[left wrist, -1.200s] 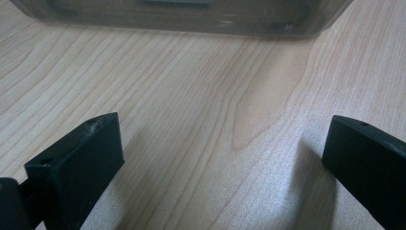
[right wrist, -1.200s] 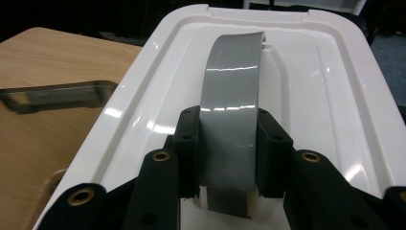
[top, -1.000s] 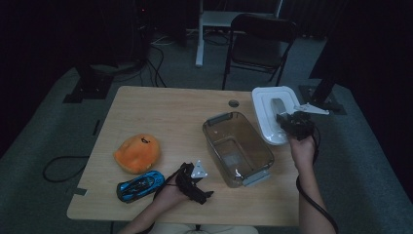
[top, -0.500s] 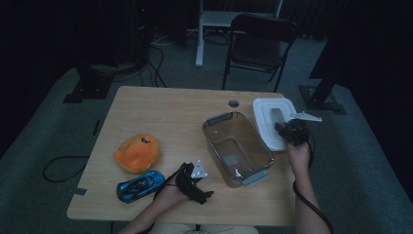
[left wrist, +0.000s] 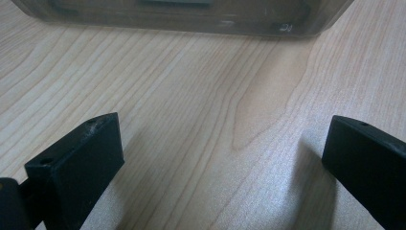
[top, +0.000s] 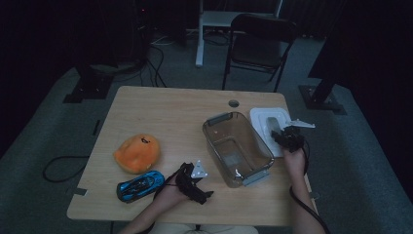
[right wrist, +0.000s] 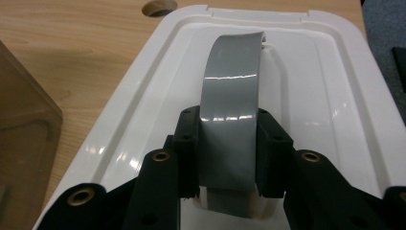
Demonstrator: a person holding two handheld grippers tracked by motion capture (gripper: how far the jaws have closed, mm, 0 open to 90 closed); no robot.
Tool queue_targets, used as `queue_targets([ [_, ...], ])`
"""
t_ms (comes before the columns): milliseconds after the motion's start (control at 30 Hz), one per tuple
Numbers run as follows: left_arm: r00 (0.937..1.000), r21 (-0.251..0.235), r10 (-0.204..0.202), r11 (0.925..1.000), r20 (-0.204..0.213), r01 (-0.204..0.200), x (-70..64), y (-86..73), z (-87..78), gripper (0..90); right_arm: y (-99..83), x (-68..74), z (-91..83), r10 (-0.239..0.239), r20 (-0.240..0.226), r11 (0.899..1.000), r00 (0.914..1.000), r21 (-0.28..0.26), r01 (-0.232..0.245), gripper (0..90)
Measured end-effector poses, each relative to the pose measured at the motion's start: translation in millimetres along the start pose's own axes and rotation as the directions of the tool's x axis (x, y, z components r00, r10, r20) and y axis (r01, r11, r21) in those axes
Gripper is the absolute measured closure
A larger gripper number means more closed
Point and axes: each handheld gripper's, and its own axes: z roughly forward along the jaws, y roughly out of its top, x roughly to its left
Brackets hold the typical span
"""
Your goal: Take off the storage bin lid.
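Observation:
A clear plastic bin (top: 235, 146) stands open on the wooden table (top: 170, 117), and its near wall (left wrist: 182, 14) crosses the top of the left gripper view. To its right lies the white lid (top: 265, 119) with a grey handle (right wrist: 232, 100). My right gripper (top: 286, 137) is shut on that grey handle, one jaw on each side of it (right wrist: 227, 158). My left gripper (top: 195, 183) rests low on the table left of the bin, open, with bare wood between its fingers (left wrist: 76, 163).
An orange plush (top: 137, 153) and a blue toy car (top: 140, 185) lie at the table's front left. A round hole (top: 234, 103) is in the table behind the bin. A black folding chair (top: 258, 44) stands beyond the far edge.
My right gripper has pulled the white lid toward the near side and a little left, closer to the bin. The left gripper has stayed put.

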Motion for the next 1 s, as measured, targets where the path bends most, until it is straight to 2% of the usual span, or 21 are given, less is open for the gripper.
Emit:
queue_targets([
  [400,1.0000,0.001,0.000,1.0000,0.000,0.000,0.0,0.0,0.0,0.8,-13.5,-1.6,17.2,0.010,-0.011,0.999,0.9999,0.052,-0.009,67.3],
  [667,1.0000,0.001,-0.001,1.0000,-0.002,0.001,-0.3,0.2,0.1,0.8,-17.4,0.3,22.4,0.005,-0.012,0.997,0.9999,0.071,-0.004,67.0],
  [700,1.0000,0.001,-0.002,1.0000,-0.002,0.002,-0.3,0.3,0.2,0.8,-17.1,0.2,22.5,0.009,-0.015,0.997,0.9998,0.074,-0.008,65.0],
  [800,1.0000,0.001,-0.002,1.0000,-0.002,0.002,-0.3,0.3,0.1,0.8,-15.4,2.4,22.4,-0.007,-0.028,0.996,0.9996,0.093,0.010,45.4],
  [900,1.0000,0.001,-0.002,1.0000,-0.002,0.002,-0.4,0.3,0.2,0.8,-15.1,6.0,20.6,-0.023,-0.041,0.994,0.9989,0.103,0.027,38.7],
  [1000,1.0000,0.001,-0.002,1.0000,-0.002,0.002,-0.3,0.3,0.2,0.8,-16.6,8.0,15.4,-0.008,-0.064,0.996,0.9979,0.091,0.014,31.3],
])
